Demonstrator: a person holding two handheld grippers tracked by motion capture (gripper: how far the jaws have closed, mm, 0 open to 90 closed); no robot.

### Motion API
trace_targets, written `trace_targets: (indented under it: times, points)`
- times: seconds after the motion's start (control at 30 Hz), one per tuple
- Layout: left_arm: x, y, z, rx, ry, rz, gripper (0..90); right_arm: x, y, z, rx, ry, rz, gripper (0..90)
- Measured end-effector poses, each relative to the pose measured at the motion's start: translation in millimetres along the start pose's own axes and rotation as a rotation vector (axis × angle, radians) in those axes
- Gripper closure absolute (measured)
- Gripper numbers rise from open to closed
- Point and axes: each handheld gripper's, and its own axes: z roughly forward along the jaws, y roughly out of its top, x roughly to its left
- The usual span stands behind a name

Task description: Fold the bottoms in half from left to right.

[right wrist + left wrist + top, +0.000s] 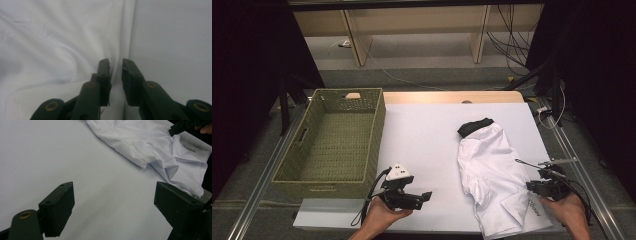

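white shirt (492, 172) lies crumpled on right side of tabletop (422, 135); right hand-held gripper (532, 186) at its right edge, jaws nearly together w/ a narrow gap, cloth fold between them; left hand-held gripper (428, 196) spread wide over bare tabletop, apart from shirt; green basket (332, 175) at left.

White shirt (492, 175) w/ black collar lies crumpled on the right half of the table, collar end toward the far side, hem end at the near edge, approx lengthwise. Fabric is creased & bunched, one folded flap sticks out on its left side; small dark printed text sits near the near-right corner. In the right gripper view its edge fold (125, 37) runs straight away from the jaws.
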Motion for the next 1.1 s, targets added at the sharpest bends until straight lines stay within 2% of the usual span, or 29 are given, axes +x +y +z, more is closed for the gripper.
trace_targets:
  times: [0.07,0.1,0.17,0.3,0.37,0.4,0.57,0.77,0.9,0.93,1.0,1.1]
  points:
    - [-0.1,-0.1,0.2,0.002,0.001,0.000,16.6,3.9,-0.8,-2.2,-0.009,-0.001,0.000,63.3]
    - [0.0,-0.1,0.5,0.002,0.002,-0.001,16.6,7.0,-0.6,-3.8,-0.021,-0.017,0.007,57.8]
    - [0.1,-0.1,0.5,0.002,0.002,0.000,16.6,15.0,-0.1,-9.1,-0.059,-0.044,-0.001,55.1]
    - [0.4,0.0,0.3,0.001,0.002,-0.001,16.6,35.8,-0.3,-16.7,-0.105,0.026,-0.026,48.0]
    - [0.2,-0.2,0.3,0.001,0.002,-0.001,16.6,45.1,-1.4,-16.6,-0.093,0.064,-0.047,45.4]
    - [0.2,-0.3,0.3,0.000,0.002,-0.002,16.6,49.2,-2.1,-15.4,-0.083,0.068,-0.059,44.8]
    - [0.2,-0.2,0.0,-0.001,0.002,0.000,16.6,60.7,-6.3,-4.8,-0.035,0.048,-0.099,43.9]
    - [0.6,-0.1,0.3,0.001,0.003,0.000,16.6,65.4,-13.0,4.3,0.014,0.055,-0.139,48.4]
    - [0.9,-0.4,0.6,0.001,0.004,-0.002,16.6,67.9,-16.4,2.9,0.004,0.002,-0.158,69.0]
    - [0.9,-0.3,0.5,0.001,0.004,-0.002,16.6,67.1,-17.2,1.9,0.002,-0.005,-0.158,77.4]
    - [0.8,-0.4,0.3,-0.001,0.004,-0.004,16.6,64.3,-18.1,0.2,0.001,0.000,-0.158,86.9]
    - [1.0,-0.2,0.4,-0.001,0.005,-0.004,16.6,57.5,-20.1,-6.4,-0.016,0.025,-0.137,88.8]
